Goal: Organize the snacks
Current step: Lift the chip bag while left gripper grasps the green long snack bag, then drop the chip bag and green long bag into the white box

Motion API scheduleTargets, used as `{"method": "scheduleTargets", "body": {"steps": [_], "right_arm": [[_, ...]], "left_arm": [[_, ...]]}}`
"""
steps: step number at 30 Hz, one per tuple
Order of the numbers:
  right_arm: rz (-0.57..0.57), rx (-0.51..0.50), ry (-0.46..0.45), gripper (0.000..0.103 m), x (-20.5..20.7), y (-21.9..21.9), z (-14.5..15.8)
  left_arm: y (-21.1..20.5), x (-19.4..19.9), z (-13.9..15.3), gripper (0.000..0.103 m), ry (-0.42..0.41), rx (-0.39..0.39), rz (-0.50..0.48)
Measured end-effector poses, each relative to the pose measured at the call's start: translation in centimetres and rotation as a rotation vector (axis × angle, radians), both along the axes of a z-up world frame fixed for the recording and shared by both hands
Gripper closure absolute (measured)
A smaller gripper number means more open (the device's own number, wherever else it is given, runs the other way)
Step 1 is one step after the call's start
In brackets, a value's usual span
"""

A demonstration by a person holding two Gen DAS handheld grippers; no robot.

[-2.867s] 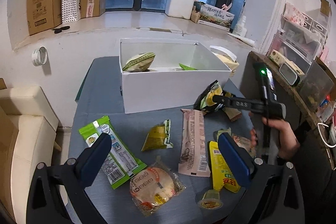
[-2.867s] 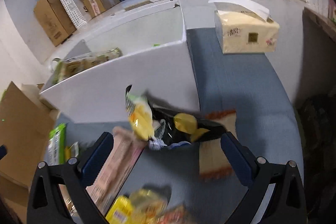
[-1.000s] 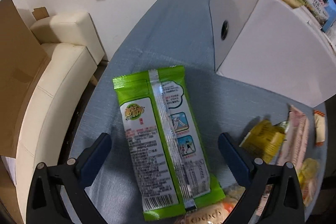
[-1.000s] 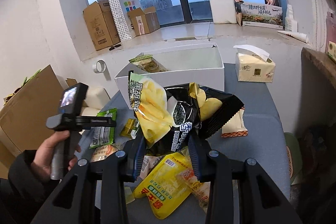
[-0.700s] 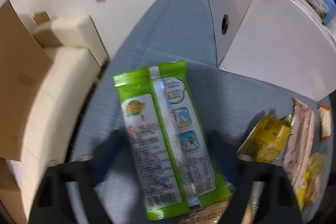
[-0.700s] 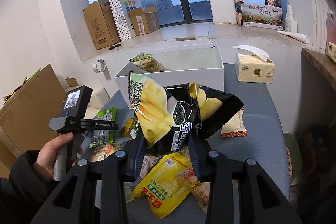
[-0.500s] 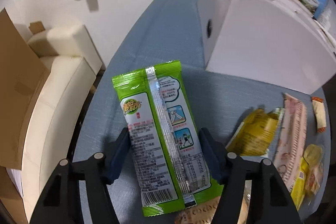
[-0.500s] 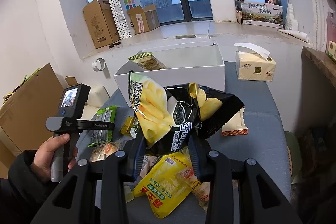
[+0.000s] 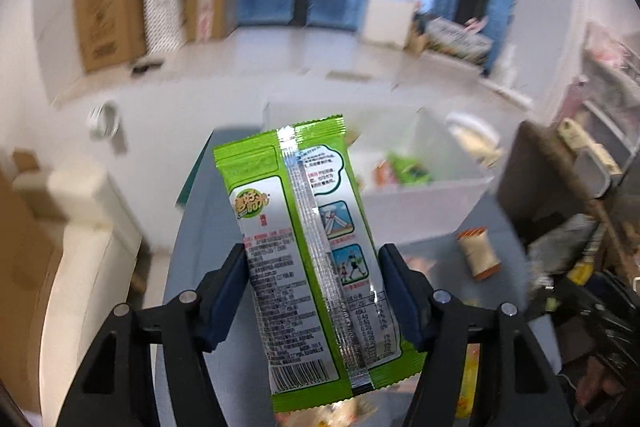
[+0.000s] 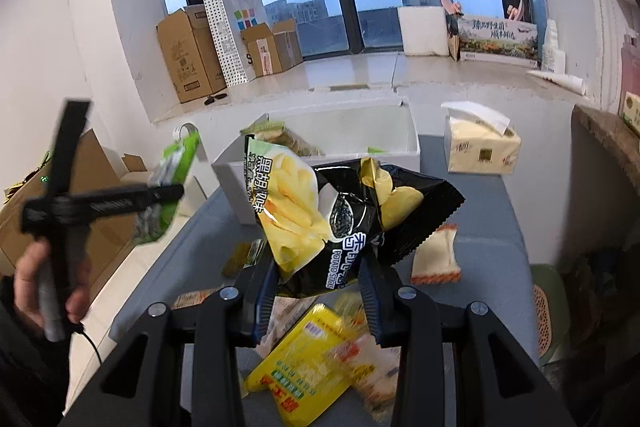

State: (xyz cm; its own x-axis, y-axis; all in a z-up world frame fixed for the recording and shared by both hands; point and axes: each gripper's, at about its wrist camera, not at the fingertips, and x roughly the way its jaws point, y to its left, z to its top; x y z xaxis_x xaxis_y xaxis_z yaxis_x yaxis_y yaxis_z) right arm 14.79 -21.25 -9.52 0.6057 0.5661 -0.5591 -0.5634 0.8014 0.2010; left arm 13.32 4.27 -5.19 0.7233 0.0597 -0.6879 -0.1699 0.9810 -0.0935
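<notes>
My left gripper (image 9: 312, 287) is shut on a green snack packet (image 9: 304, 247) and holds it in the air, back side up, in front of the white box (image 9: 424, 195). The right wrist view shows that gripper (image 10: 168, 193) and the green packet (image 10: 170, 183) blurred at the left. My right gripper (image 10: 316, 287) is shut on a black and yellow potato chip bag (image 10: 340, 211), held above the grey table (image 10: 492, 227) in front of the white box (image 10: 320, 147), which holds a few snacks.
Loose snacks lie on the table: a yellow packet (image 10: 308, 375), an orange-edged wafer pack (image 10: 436, 255), a small yellow-green pack (image 10: 244, 255). A tissue box (image 10: 480, 147) stands right of the white box. A cream sofa (image 9: 80, 227) is at the left.
My left gripper closed on the green packet and lifted it off the table toward the white box. My right gripper still holds the chip bag raised, almost unmoved.
</notes>
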Motion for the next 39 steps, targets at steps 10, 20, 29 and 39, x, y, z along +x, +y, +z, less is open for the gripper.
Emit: {"method": "scheduleTargets", "body": {"steps": [10, 20, 29, 39], "right_arm": [[0.01, 0.034, 0.016, 0.062, 10.1, 1.6, 3.9], [0.049, -0.012, 0.141, 0.043, 21.1, 5.6, 2.6], [0.004, 0.026, 0.139, 0.0, 21.7, 4.2, 1.2], [0.05, -0.017, 0.079, 0.0, 18.1, 4.4, 2.9]], "left_arm": [[-0.1, 10.9, 4.6, 0.032, -0.058, -0.062, -0.149], [0.4, 17.6, 0.7, 0.0, -0.008, -0.028, -0.146], [1.8, 17.3, -0.9, 0.0, 0.006, -0.054, -0.14], [1.5, 12.8, 0.8, 0.0, -0.028, -0.017, -0.153]]}}
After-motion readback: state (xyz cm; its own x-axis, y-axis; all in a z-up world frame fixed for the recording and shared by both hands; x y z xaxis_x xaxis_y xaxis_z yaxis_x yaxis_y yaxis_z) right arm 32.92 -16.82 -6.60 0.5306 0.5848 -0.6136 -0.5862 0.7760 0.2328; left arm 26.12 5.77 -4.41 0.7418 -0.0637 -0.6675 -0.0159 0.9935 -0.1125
